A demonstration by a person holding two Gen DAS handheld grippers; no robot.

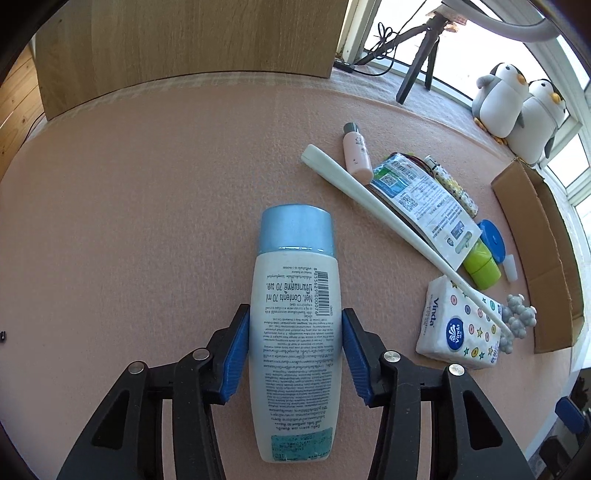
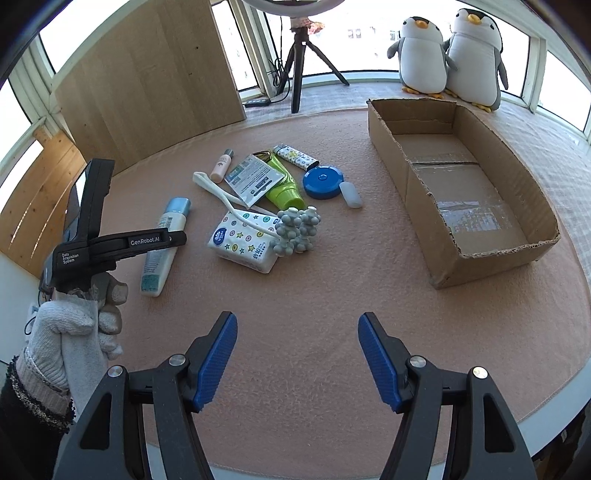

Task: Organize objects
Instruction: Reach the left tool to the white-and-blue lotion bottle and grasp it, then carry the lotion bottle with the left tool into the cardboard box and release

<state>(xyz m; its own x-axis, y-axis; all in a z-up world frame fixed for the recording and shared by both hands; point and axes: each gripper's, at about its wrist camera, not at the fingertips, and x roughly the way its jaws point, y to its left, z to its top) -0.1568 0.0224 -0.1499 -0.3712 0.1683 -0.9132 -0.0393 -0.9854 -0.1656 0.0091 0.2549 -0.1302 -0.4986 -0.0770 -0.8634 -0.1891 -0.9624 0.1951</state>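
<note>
Now your left tongs (image 1: pixel 295 354) grip the bottle (image 1: pixel 293 332) | right tongs (image 2: pixel 297 363) wide | pink surface (image 2: pixel 332 295), windows (image 2: pixel 369 33) behind

Seen from the right wrist, the pink mat (image 2: pixel 295 295) lies bare from the right gripper (image 2: pixel 297 362) outward to 12 o'clock, until the clutter begins: a tissue pack (image 2: pixel 242 243) with a grey knobbed toy (image 2: pixel 297 230) touching it, a green tube (image 2: pixel 284 188), a blue round case (image 2: pixel 322 182) and a small white piece (image 2: pixel 351 194). At 1 to 2 o'clock the cardboard box (image 2: pixel 421 206) stands with its inside open from above; a bare strip of mat separates it from the clutter. At 10 o'clock the left gripper (image 1: pixel 295 354), the gloved hand (image 2: pixel 74 325) and the lotion bottle (image 2: pixel 164 243) block the way. A wooden board (image 2: pixel 147 85) walls the far side at 11 o'clock.
</note>
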